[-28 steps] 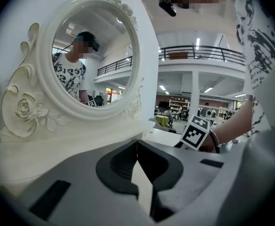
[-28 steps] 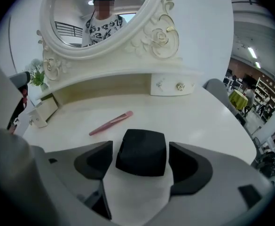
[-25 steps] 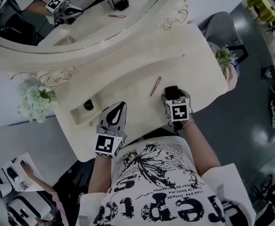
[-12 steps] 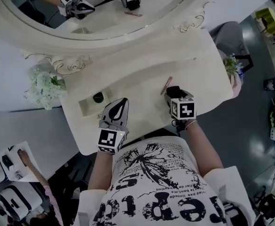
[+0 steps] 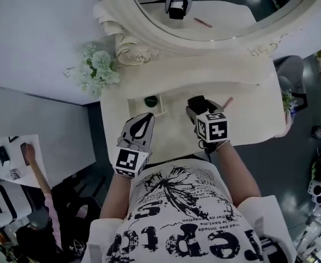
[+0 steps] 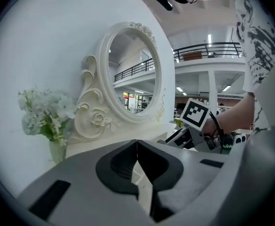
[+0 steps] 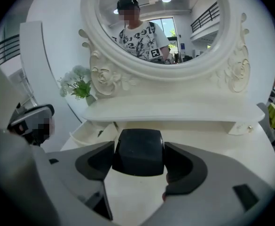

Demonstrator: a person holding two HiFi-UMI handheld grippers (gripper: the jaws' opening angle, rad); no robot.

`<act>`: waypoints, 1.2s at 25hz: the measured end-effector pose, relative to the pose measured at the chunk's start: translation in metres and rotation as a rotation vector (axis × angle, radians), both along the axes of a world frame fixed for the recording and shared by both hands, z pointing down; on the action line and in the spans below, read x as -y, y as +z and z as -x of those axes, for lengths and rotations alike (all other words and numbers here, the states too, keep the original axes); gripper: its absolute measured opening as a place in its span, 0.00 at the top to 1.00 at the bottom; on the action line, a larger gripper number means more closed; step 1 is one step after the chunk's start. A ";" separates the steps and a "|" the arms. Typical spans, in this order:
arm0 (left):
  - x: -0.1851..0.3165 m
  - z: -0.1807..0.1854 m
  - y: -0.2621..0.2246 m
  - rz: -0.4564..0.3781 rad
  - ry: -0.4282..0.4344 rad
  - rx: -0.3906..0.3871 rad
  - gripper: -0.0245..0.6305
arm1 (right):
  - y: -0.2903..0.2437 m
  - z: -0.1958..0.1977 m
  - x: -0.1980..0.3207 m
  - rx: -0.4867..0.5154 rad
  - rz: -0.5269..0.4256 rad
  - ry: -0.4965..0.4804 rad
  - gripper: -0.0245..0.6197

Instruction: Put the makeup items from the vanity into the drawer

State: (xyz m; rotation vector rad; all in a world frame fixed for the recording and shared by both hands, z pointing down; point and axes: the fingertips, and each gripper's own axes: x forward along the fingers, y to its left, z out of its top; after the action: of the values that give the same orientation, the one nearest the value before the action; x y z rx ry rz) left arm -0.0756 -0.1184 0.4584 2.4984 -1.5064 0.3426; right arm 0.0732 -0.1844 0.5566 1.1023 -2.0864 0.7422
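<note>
Compact pinched in right claw has shifted nearer drawer; left claw stays pressed together.

The desk and drawer are cream-white, the case black, the slim stick pink, the round item dark green, and the left tongs and right tongs grey with black pads and black-and-white square markers.
</note>
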 end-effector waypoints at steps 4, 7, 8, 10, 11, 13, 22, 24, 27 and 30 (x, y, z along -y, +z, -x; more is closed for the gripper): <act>-0.014 0.047 -0.007 -0.024 -0.062 -0.001 0.93 | -0.007 0.073 -0.008 0.015 0.009 -0.123 0.42; -0.022 0.077 -0.009 -0.025 -0.103 -0.005 0.93 | -0.005 0.118 -0.019 0.000 0.025 -0.210 0.42; -0.026 0.085 -0.009 -0.021 -0.114 -0.007 0.93 | -0.004 0.131 -0.022 -0.006 0.031 -0.234 0.42; -0.033 0.101 -0.007 -0.016 -0.139 -0.007 0.93 | 0.000 0.152 -0.029 -0.017 0.046 -0.278 0.42; -0.035 0.108 -0.008 -0.020 -0.152 -0.007 0.93 | 0.002 0.161 -0.031 -0.023 0.054 -0.296 0.42; -0.039 0.123 -0.008 -0.027 -0.177 -0.010 0.93 | 0.006 0.177 -0.035 -0.031 0.058 -0.320 0.42; -0.056 0.156 -0.006 -0.012 -0.250 -0.028 0.93 | 0.002 0.208 -0.042 -0.038 -0.010 -0.380 0.42; -0.055 0.154 -0.007 -0.017 -0.238 -0.027 0.93 | 0.001 0.203 -0.043 -0.039 -0.012 -0.364 0.42; -0.050 0.146 -0.009 -0.028 -0.212 -0.028 0.93 | 0.000 0.189 -0.040 -0.042 -0.021 -0.329 0.42; -0.044 0.133 -0.010 -0.031 -0.176 -0.030 0.93 | -0.002 0.168 -0.034 -0.043 -0.031 -0.276 0.42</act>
State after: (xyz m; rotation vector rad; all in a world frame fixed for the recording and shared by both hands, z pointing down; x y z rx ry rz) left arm -0.2086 -0.0744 0.4486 2.3600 -1.7164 0.2531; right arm -0.0944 -0.1500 0.5550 0.8156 -2.1611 0.5489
